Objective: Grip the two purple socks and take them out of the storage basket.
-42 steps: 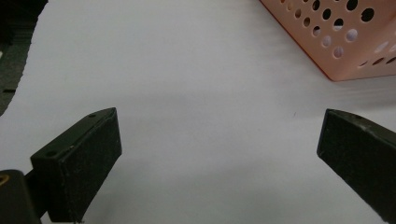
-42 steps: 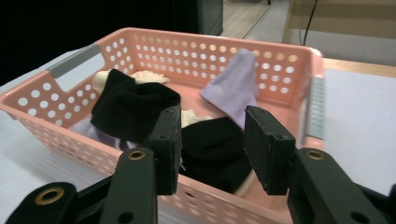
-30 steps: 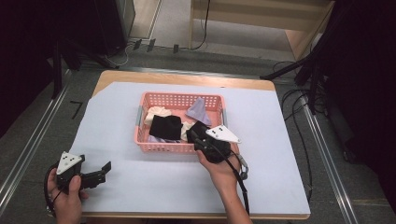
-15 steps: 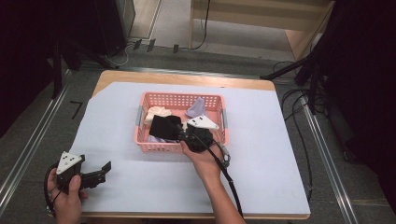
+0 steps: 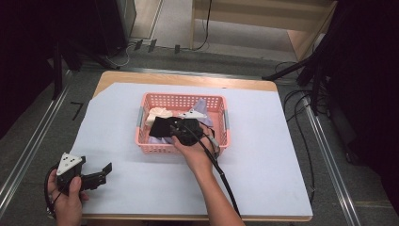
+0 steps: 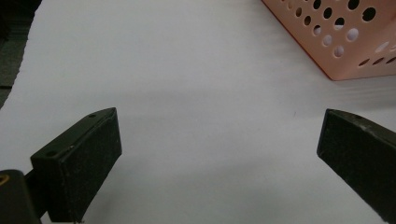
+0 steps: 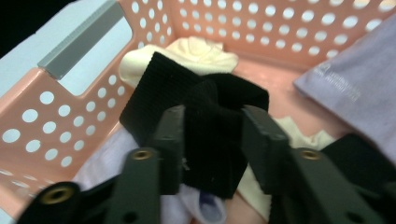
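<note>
A pink perforated basket (image 5: 216, 102) stands mid-table and holds several cloth pieces. My right gripper (image 5: 175, 128) reaches into it, and its jaws are closed on a black ribbed cloth (image 7: 210, 112) that bunches between them. The same black cloth (image 5: 160, 126) lies over a cream cloth (image 5: 157, 113) in the basket's left part. A lavender cloth (image 7: 355, 79) lies at the right side of the basket (image 7: 70, 126). My left gripper (image 5: 106, 171) rests low near the table's front left corner, open with nothing between its fingers (image 6: 79, 158), and a corner of the basket (image 6: 345, 37) lies ahead of it.
A white sheet (image 5: 263, 155) covers the wooden table. A cable (image 5: 221, 169) trails from my right gripper along the forearm. Metal rails run along both sides of the table, and wooden furniture (image 5: 263, 19) stands beyond the far edge.
My right gripper has moved left and deeper into the basket and closed on the black cloth. The left gripper has stayed in place.
</note>
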`<state>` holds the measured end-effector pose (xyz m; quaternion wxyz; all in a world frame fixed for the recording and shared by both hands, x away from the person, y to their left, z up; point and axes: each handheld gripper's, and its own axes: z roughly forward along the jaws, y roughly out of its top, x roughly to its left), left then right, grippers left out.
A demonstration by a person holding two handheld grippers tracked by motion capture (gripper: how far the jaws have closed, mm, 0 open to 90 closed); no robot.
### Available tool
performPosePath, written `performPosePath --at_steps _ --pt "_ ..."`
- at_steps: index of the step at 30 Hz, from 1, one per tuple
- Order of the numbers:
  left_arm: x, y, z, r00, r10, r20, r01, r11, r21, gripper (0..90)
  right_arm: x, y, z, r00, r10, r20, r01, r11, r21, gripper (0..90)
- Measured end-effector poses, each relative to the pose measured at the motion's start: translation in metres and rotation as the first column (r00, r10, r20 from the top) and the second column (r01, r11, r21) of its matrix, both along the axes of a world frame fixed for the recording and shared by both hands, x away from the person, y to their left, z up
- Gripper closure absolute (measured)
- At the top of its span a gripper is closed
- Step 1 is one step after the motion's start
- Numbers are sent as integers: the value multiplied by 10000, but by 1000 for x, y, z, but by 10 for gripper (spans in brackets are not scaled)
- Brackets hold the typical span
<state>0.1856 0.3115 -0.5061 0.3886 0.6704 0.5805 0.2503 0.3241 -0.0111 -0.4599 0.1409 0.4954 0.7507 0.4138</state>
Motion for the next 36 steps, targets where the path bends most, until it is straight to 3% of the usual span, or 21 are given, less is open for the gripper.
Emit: performPosePath --at_steps 4,7,9,11,12,14,15,16,18,20,22,23,24,26,27,29,31,32,34,35,36 --pt "0 0 0 10000 -26 5 26 10000 -24 5 4 -1 3 9995 -220 -208 212 9990 -397 900" --pt "0 1 0 10000 -42 9 42 10000 -52 5 7 -11 7 9976 -680 137 684 9972 -302 900" --pt "0 1 0 10000 -45 -3 45 10000 -57 5 11 -20 12 9917 -1177 513 1191 9925 -270 900" --pt "0 1 0 10000 -41 -44 41 10000 -37 5 13 -28 15 9878 -1458 541 1464 9892 -66 900" --pt "1 1 0 10000 -39 -36 39 10000 -17 5 13 -29 15 9898 -1371 387 1372 9905 12 884" --pt "1 0 0 10000 -43 -74 43 10000 21 6 15 -25 11 9975 -655 -272 661 9976 218 725" --pt "1 0 0 10000 -42 -81 42 10000 34 5 17 -20 7 9969 -283 -738 310 9989 351 639" --pt "1 0 0 10000 -37 -69 37 10000 44 5 18 -15 3 9940 -66 -1096 99 9995 296 552" --pt "1 0 0 10000 -61 -37 61 10000 13 5 19 -5 -2 9926 -66 -1214 40 9998 -218 424" --pt "1 0 0 10000 -42 -49 42 10000 4 6 24 1 -4 9823 -146 -1866 97 9996 -275 423" --pt "1 0 0 10000 -79 -53 79 10000 14 5 29 4 -6 9598 -373 -2783 289 9990 -343 497" --pt "1 0 0 9999 -95 -51 95 10000 31 6 32 5 -8 9439 -432 -3273 340 9988 -338 544" --pt "1 0 0 9999 -91 -49 91 10000 28 5 35 6 -8 9281 -467 -3694 378 9988 -311 637" --pt "1 0 0 9999 -97 -64 97 10000 9 5 36 5 -7 9171 -447 -3961 293 9986 -450 811" --pt "1 0 0 9999 -104 -59 104 9999 -11 6 36 4 -5 9201 -319 -3905 142 9987 -482 833" --pt "1 0 0 9999 -98 -66 98 10000 -7 6 34 1 1 9456 -207 -3247 161 9997 -170 847" --pt "1 0 0 9999 -109 -64 109 9999 3 5 31 -9 9 9801 -368 -1952 471 9977 486 848" --pt "1 0 0 9999 -105 -67 105 9999 -9 5 31 -14 12 9893 -547 -1353 671 9938 885 844" --pt "1 0 0 9999 -101 -70 101 9999 -6 5 34 -23 13 9921 -1102 -602 1151 9897 856 749" --pt "1 1 0 9999 -102 -82 102 9999 -14 5 36 -26 12 9919 -1197 -417 1224 9900 704 644" --pt "1 1 0 9999 -115 -71 114 9999 -29 5 38 -29 11 9917 -1252 -297 1268 9901 599 605"
